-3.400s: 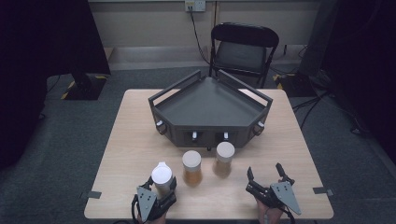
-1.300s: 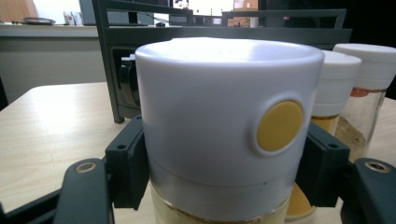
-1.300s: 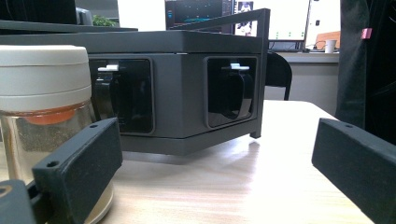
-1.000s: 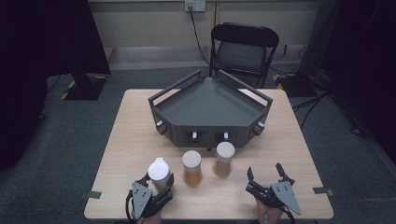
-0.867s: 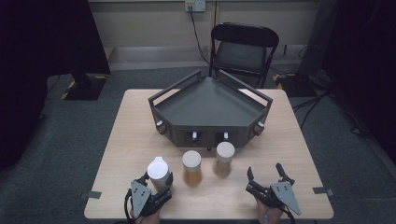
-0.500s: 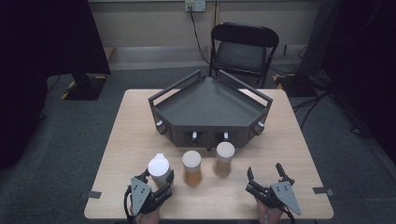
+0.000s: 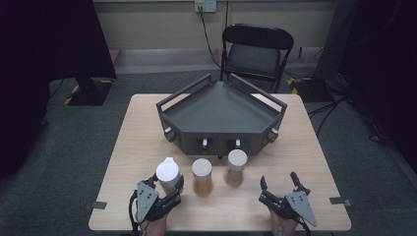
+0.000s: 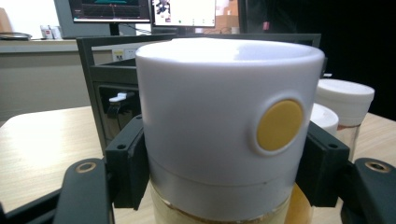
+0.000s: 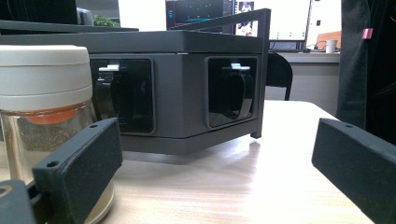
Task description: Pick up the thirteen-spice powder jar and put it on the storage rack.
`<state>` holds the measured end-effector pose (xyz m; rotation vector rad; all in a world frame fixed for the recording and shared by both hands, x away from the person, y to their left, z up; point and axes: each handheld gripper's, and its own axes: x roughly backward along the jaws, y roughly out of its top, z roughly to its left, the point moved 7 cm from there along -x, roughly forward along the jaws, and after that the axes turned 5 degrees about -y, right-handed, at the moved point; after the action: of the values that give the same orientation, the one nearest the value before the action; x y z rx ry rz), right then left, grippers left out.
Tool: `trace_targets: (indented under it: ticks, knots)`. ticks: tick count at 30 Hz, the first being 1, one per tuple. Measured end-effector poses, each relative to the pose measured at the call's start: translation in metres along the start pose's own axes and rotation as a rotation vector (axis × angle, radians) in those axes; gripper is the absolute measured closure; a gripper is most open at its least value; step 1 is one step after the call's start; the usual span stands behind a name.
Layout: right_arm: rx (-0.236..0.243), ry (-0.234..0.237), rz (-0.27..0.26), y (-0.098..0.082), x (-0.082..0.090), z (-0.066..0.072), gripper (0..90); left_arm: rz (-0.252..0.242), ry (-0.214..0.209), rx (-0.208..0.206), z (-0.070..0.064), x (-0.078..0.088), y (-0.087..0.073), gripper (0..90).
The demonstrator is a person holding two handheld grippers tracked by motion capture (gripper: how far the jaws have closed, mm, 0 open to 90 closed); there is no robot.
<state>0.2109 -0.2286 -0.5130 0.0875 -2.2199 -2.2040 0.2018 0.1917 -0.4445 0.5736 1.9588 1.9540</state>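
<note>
A glass jar with a white lid (image 7: 167, 173) is at the front left of the table, and my left gripper (image 7: 166, 187) is shut on it. In the left gripper view the jar's lid (image 8: 229, 126) carries a yellow dot, and both black pads (image 8: 128, 163) press just under the lid. Two more jars stand to its right, a middle jar (image 7: 202, 174) and a right jar (image 7: 237, 164). My right gripper (image 7: 279, 181) rests at the front right, open with nothing between its fingers. In the right gripper view (image 9: 219, 172) the right jar (image 9: 42, 107) stands just beyond the left jaw.
A dark grey angled rack (image 7: 221, 110) with knobs and front slots takes up the back middle of the wooden table (image 7: 305, 147). Behind the table stands a black folding chair (image 7: 258, 51). The table's front edge is just below both hands.
My left gripper and the white-lidded jar have risen a little and shifted slightly away from the front edge. The right gripper and the other two jars have stayed put.
</note>
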Motion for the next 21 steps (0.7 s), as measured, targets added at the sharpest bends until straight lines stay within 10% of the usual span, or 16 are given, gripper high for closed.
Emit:
trace_targets:
  ticks: [21]
  knots:
    - [0.0, 0.0, 0.0, 0.0, 0.0, 0.0, 0.6, -0.009, -0.029, -0.018, 0.008, -0.014, 0.025, 31.0]
